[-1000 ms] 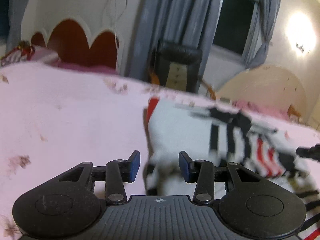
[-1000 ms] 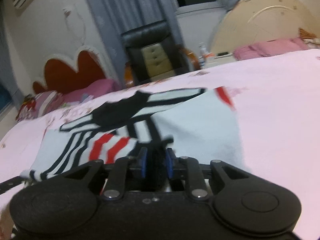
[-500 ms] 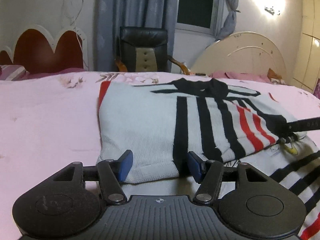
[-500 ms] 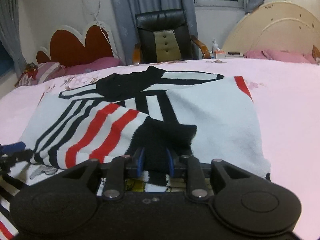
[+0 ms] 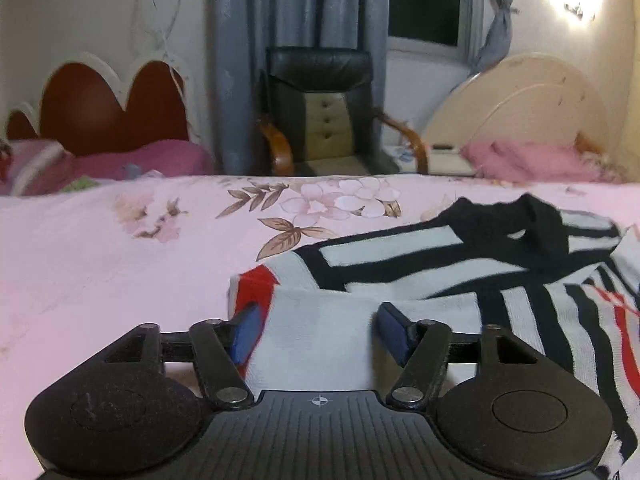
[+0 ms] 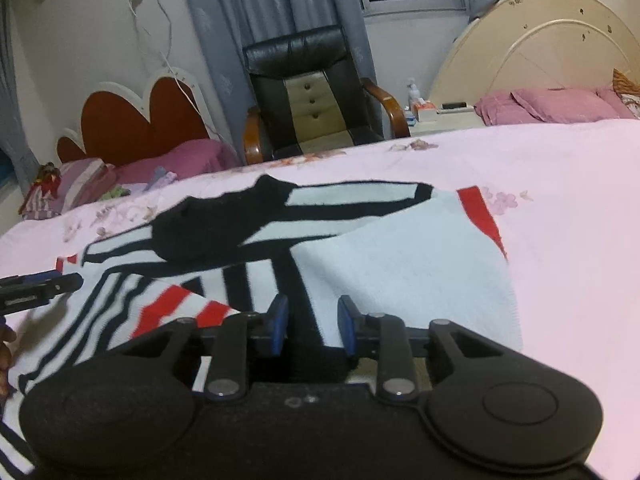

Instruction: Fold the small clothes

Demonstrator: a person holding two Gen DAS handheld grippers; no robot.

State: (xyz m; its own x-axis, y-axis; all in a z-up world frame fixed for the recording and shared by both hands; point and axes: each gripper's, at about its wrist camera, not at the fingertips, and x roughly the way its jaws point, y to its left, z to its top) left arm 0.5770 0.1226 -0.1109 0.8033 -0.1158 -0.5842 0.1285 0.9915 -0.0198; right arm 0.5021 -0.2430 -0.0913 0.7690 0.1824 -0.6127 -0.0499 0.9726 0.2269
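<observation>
Lay partly folded on the pink bedspread (image 5: pixel 120 264): striped sweater (image 5: pixel 440 276) (white, black, red). Left gripper (image 5: pixel 318 326) spread wide over its white edge; right gripper (image 6: pixel 308 324) parted narrowly astride a black stripe.

Ahead of you a black leather armchair with wooden arms (image 5: pixel 320 112) stands before grey curtains (image 5: pixel 248 40) and a dark window (image 5: pixel 424 0).
</observation>
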